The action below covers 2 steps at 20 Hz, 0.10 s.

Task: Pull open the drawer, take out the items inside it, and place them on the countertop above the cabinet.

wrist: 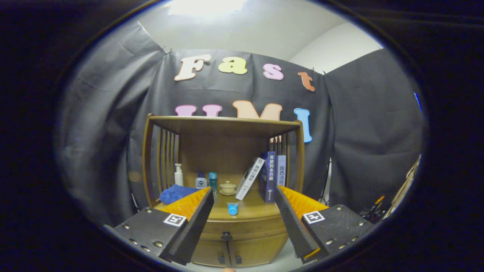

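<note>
Gripper [242, 211] fingers spread wide apart, holding nothing, well back from the brown wooden cabinet [227, 241]. The closed curved-front wooden drawer [242, 227] with its small dark knob [226, 236] sits between and beyond the fingertips, under the wooden countertop [251, 209]; two lower doors below it. On the countertop: small blue cup [232, 208] near the front edge, directly above the knob; folded blue towel [174, 193] partly hidden behind the left finger; white pump bottle [178, 175], two small blue-capped bottles [206, 181], beige lidded teacup on saucer [227, 187], three books [266, 177] leaning at right. Nothing sits between fingers and knob.
</note>
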Available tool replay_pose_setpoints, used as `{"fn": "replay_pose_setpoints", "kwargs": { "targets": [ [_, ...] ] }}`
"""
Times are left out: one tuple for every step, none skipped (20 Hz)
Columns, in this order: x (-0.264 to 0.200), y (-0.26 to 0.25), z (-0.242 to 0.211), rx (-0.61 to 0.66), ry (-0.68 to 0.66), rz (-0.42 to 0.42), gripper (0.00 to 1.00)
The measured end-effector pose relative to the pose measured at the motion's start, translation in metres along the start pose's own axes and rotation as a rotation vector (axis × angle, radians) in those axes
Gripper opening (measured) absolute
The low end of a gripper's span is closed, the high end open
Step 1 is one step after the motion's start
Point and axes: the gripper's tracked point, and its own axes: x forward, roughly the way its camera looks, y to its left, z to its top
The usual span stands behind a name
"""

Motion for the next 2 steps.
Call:
{"fn": "replay_pose_setpoints", "kwargs": {
  "targets": [
    [-0.0045, 0.0017, 0.0040, 0.020, -0.021, 0.023, 0.96],
    [-0.0125, 0.0023, 0.0087, 0.034, -0.043, 0.056, 0.96]
  ]
}}
